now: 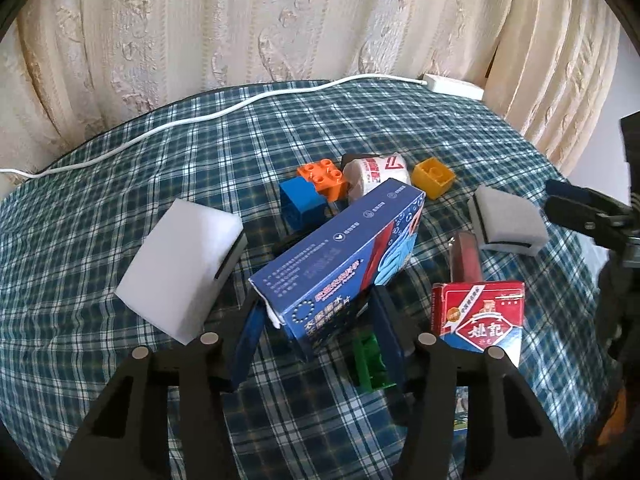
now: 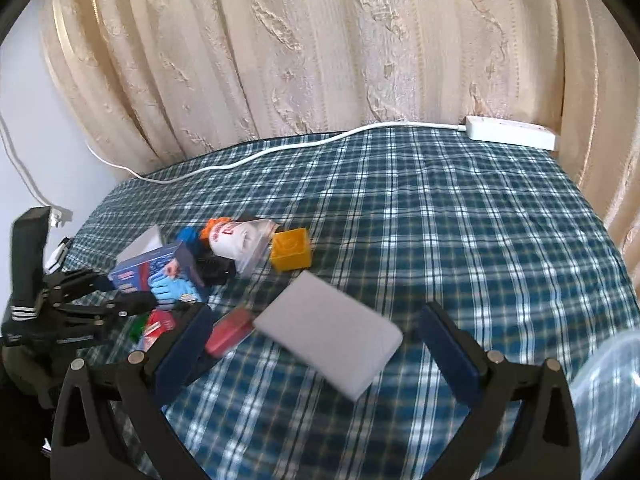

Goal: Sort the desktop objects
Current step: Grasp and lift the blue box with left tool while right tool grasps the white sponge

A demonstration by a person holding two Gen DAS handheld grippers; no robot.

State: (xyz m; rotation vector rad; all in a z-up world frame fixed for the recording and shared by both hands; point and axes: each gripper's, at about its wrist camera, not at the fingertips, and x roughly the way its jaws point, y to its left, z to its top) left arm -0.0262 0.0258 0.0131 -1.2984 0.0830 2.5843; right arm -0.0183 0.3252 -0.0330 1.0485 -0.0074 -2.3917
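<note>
A blue glove box (image 1: 340, 248) lies tilted on a pile of toys, its near end between the pads of my left gripper (image 1: 316, 300), which press on its two sides. In the right wrist view the same left gripper (image 2: 120, 292) clamps the blue glove box (image 2: 160, 276) from the left. My right gripper (image 2: 316, 308) stands open over the plaid cloth. A flat white sponge (image 2: 328, 344), blurred, lies between its fingers without touching either pad. The same sponge (image 1: 506, 220) shows a dark stripe, with the right gripper (image 1: 580, 208) just beyond it.
Around the box are a big white sponge (image 1: 180, 268), a red card box (image 1: 480, 316), a green brick (image 1: 370, 360), an orange brick (image 1: 324, 176), a blue brick (image 1: 300, 204), a yellow brick (image 1: 434, 178), a tissue pack (image 1: 376, 176) and a red case (image 2: 230, 334). Power strip (image 2: 510, 132) at the far edge; clear container (image 2: 608, 392) near right.
</note>
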